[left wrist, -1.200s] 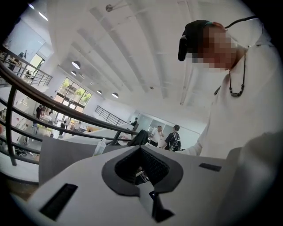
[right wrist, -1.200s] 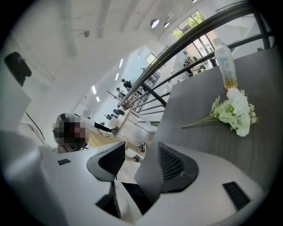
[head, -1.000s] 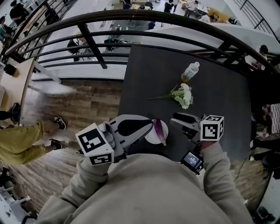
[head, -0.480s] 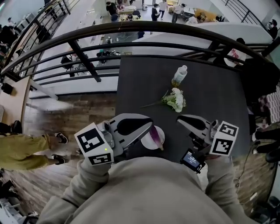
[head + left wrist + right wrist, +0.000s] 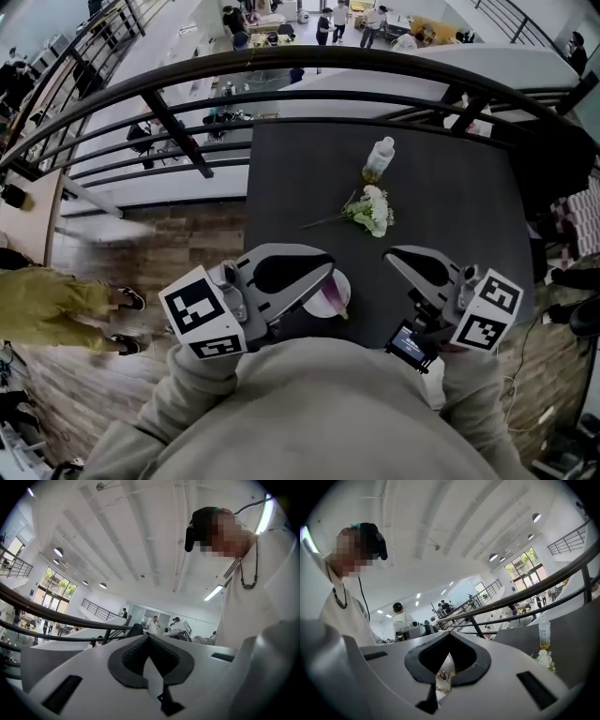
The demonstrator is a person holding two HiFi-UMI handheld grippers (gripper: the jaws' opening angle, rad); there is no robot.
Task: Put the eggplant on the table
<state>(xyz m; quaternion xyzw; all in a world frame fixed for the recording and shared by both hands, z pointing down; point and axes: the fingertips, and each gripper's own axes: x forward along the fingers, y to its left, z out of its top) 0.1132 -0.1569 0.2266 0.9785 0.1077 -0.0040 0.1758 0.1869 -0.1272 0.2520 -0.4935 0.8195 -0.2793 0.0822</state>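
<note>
right gripper (image 5: 390,253) lifted, jaws just closed empty, eggplant (image 5: 336,300) seemingly unmoved

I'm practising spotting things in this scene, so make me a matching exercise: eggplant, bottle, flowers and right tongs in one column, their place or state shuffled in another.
1 eggplant
2 bottle
3 flowers
4 right tongs

A standing nearest the railing
B shut, holding nothing
C on the white plate
D lying mid-way along the dark table

Pairs: 1-C, 2-A, 3-D, 4-B
</note>
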